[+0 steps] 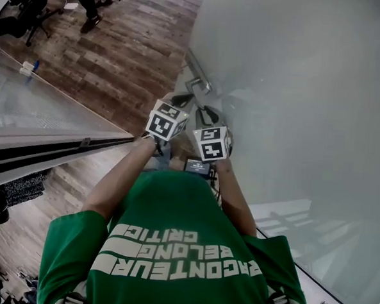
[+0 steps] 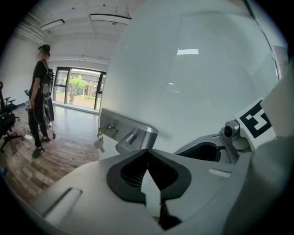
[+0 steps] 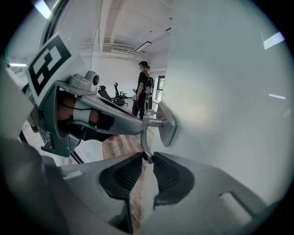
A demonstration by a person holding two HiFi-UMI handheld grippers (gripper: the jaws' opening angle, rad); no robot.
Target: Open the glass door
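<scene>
Glass door [image 1: 297, 84], frosted, stands at my right, with its metal handle [image 3: 144, 137] near the edge. I read the right gripper [image 3: 146, 158] jaws as clamped on the lever's end. Left gripper [image 2: 147, 152] jaws are together and empty, just short of the handle. 1 key [image 2: 99, 143] hangs below the lock.

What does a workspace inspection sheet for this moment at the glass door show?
Surface: wood-plank floor; no table.
Job's things: frosted glass door; metal lever handle on its plate; keys hang from the lock.
Clutter: nothing seen by the door.
Grippers: right gripper shut on the handle's free end; left gripper shut, empty, short of the plate.
Cables: nothing clearly seen.
Surroundings: glass partition to the left; a person standing farther off; office chair.
</scene>
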